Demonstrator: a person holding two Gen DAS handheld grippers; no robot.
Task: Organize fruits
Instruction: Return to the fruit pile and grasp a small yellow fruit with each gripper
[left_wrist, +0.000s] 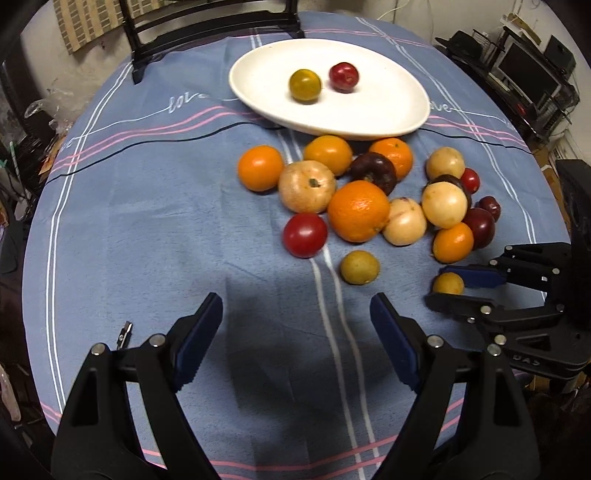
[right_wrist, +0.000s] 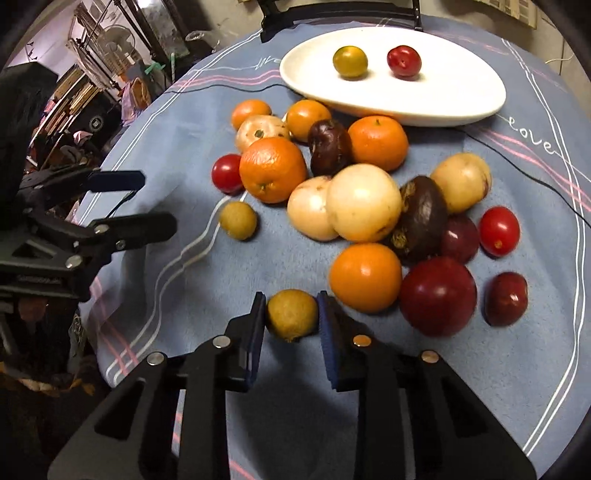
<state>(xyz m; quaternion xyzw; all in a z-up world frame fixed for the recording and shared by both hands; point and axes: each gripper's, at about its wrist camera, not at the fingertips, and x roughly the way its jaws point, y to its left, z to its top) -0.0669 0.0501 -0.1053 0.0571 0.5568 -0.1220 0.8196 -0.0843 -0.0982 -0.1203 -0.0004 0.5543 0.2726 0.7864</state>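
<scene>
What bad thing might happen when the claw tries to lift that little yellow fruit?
1. The little yellow fruit is round and the right claw touches only its sides, so it might pop out and roll.
2. An orange and a dark red plum lie right beside it; a bump may send them rolling.
3. The white plate already holds two loose fruits, which may roll when another lands.

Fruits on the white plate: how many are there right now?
2. A yellow-green fruit lies on the left of the white plate, a red fruit beside it on the right. Nothing seems hidden.
</scene>
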